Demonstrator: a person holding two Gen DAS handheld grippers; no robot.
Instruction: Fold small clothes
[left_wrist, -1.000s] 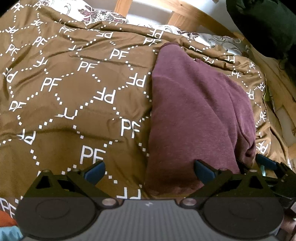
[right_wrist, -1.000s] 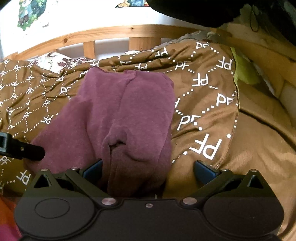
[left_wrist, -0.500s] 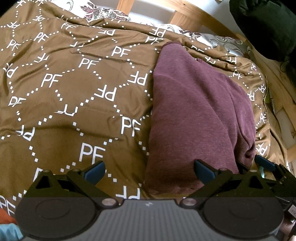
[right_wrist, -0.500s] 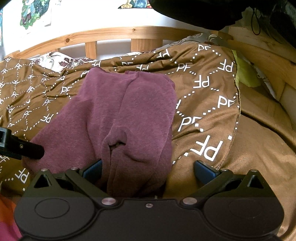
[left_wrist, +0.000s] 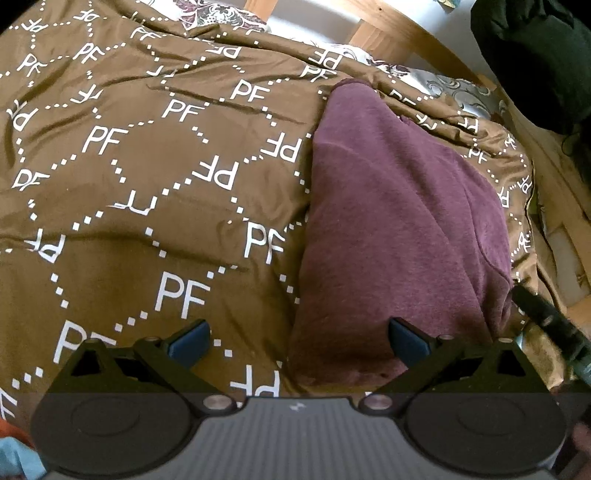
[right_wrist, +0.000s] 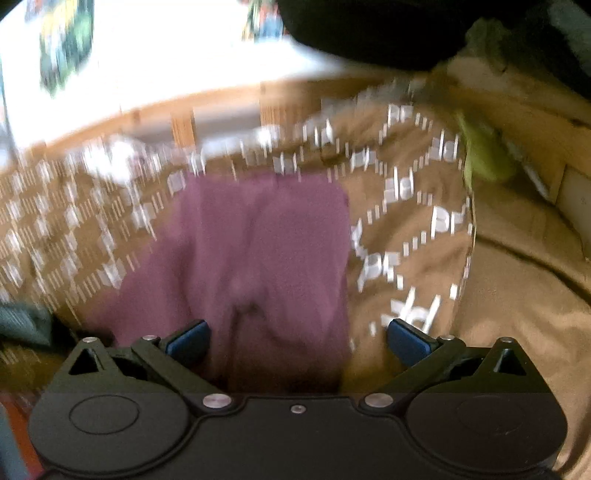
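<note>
Folding the maroon garment (left_wrist: 399, 221) well calls, I judge, for both tools taking its near hem at matched corners and carrying it away toward the far end in one level sweep, so that the layers meet square and the slippery brown bedspread (left_wrist: 147, 206) is not dragged along. The garment lies lengthwise on the bed, already narrowed into a long strip, with a soft ridge running down its middle and a small pucker near the close end. The left tool (left_wrist: 297, 338) is open and grips nothing: its right fingertip sits over the garment's near left part, its left fingertip over bare bedspread, so the hem's left corner falls between them. The right tool (right_wrist: 297, 338) is likewise spread wide and empty, its view smeared by motion; the garment's (right_wrist: 258, 251) near end lies between its fingers, nearer the left one. Pinching cloth alone, not bedspread beneath, seems the chief risk. A wooden bed rail (left_wrist: 384, 33) runs beyond.
</note>
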